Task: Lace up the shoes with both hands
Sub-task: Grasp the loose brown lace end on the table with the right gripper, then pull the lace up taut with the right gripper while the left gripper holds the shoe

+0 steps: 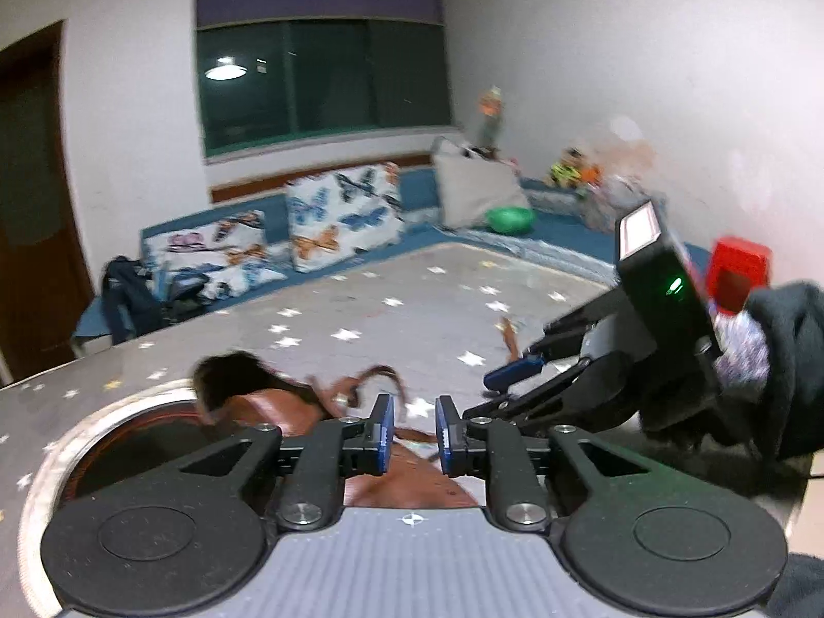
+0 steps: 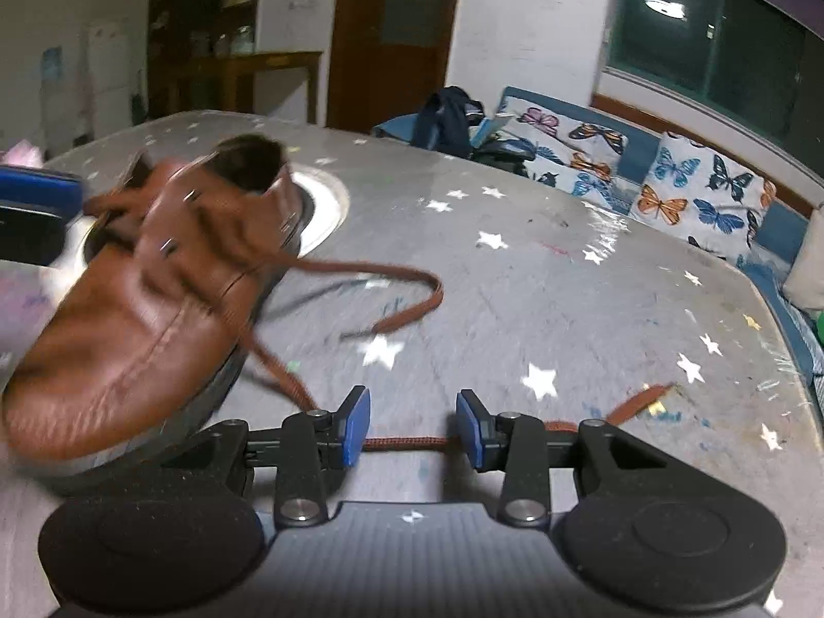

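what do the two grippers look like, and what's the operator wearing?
Both the left gripper and right gripper match: black linkage arms with silver pivot bolts, blue pads, round black discs either side of a ribbed grey body. The left view shows the right unit's black box with a green LED and a dark sleeve.

right gripper (image 2: 413, 427) jaws parted | lace (image 2: 407, 443) between them | brown shoe (image 2: 144, 298) on table (image 2: 592, 309)

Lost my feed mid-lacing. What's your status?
Both grippers open: left gripper over brown shoe, right gripper straddling shoelace, ungripped. Nothing blocking.
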Demonstrator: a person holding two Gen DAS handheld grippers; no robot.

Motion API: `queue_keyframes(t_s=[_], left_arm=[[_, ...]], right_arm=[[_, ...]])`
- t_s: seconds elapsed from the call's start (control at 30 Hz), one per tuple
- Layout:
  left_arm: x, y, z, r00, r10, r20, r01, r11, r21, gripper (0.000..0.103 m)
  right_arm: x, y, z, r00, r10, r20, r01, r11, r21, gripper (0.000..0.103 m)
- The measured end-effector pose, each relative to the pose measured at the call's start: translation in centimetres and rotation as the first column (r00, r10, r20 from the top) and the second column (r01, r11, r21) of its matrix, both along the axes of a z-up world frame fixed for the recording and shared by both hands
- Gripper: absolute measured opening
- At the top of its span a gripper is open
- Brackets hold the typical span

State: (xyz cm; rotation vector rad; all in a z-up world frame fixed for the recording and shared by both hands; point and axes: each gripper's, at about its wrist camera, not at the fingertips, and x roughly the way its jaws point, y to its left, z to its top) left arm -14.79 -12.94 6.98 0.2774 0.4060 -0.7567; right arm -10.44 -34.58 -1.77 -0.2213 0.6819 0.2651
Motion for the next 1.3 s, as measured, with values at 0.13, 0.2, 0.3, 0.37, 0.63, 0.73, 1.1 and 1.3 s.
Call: queue_keyframes(t_s=[0.13, 0.2, 0.3, 0.37, 0.63, 0.73, 1.1, 1.3], left_arm=[[0.8, -2.4, -1.1, 0.997, -0.060, -0.041, 0.061, 0.997, 0.037, 0.023], [1.3, -3.6, -1.6, 0.994, -0.085, -0.068, 0.088, 0.995, 0.049, 0.025], [2.0, -5.5, -2.2, 0.989, -0.112, -0.093, 0.118, 0.991, 0.061, 0.026], [2.4, -6.6, -2.7, 0.986, -0.122, -0.117, 0.131, 0.989, 0.068, 0.029], [4.1, -10.8, -5.2, 0.962, -0.142, -0.233, 0.167, 0.982, 0.087, 0.035], [3.8, -11.4, -5.8, 0.958, -0.146, -0.248, 0.174, 0.981, 0.092, 0.039], [1.6, -11.4, -5.7, 0.950, -0.164, -0.266, 0.188, 0.980, 0.067, 0.043], [0.2, -11.1, -5.7, 0.951, -0.159, -0.263, 0.180, 0.982, 0.056, 0.045]], right_arm=[[-2.6, -1.1, 0.2, 1.000, 0.010, -0.008, -0.010, 1.000, 0.012, 0.037], [-3.9, -2.4, 0.6, 1.000, 0.008, -0.007, -0.007, 0.995, 0.099, 0.038], [-5.1, -4.5, 1.4, 0.998, -0.061, -0.014, 0.063, 0.979, 0.193, 0.041], [-5.2, -6.2, 1.7, 0.991, -0.130, -0.022, 0.132, 0.965, 0.228, 0.041], [-2.3, -10.5, 1.2, 0.948, -0.302, -0.098, 0.318, 0.896, 0.311, 0.041], [-0.7, -10.7, 0.5, 0.942, -0.317, -0.114, 0.337, 0.885, 0.321, 0.041], [1.5, -6.2, -0.6, 0.967, -0.249, -0.056, 0.255, 0.952, 0.172, 0.018], [0.9, -3.6, -0.5, 0.990, -0.137, -0.039, 0.141, 0.980, 0.139, 0.013]])
